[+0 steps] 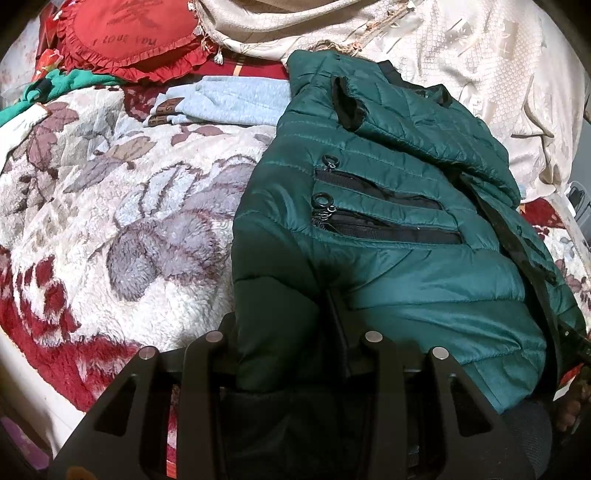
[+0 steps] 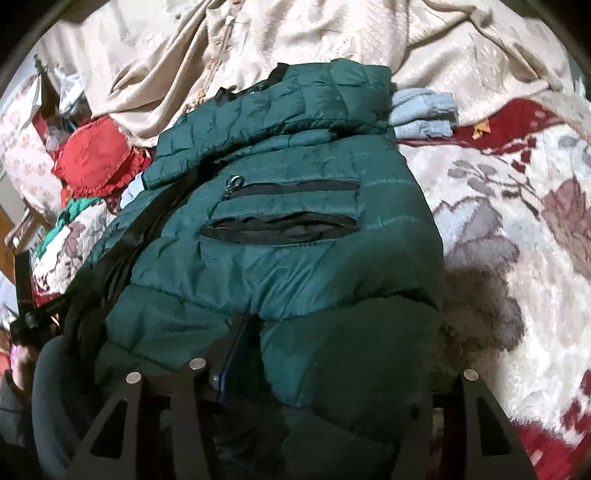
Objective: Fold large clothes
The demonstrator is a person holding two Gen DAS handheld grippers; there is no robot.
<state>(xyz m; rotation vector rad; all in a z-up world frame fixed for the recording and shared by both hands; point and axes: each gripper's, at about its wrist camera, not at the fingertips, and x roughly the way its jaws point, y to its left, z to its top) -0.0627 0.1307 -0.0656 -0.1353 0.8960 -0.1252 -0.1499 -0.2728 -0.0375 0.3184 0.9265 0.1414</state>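
A dark green quilted puffer jacket (image 1: 388, 229) with two black zip pockets lies on a floral fleece blanket (image 1: 122, 221). It also fills the middle of the right wrist view (image 2: 288, 221). My left gripper (image 1: 295, 354) is shut on the jacket's near hem, which bunches between the black fingers (image 1: 207, 369). My right gripper (image 2: 332, 373) holds the near hem at the other side, with thick folds of jacket between its fingers (image 2: 184, 384). The fingertips are hidden under the fabric.
A red heart cushion (image 1: 125, 33) and a beige patterned bedspread (image 1: 461, 55) lie at the back. A folded light blue garment (image 1: 229, 99) sits beside the jacket's collar. A green cloth (image 1: 55, 85) lies at the far left. The blanket also shows in the right wrist view (image 2: 517, 221).
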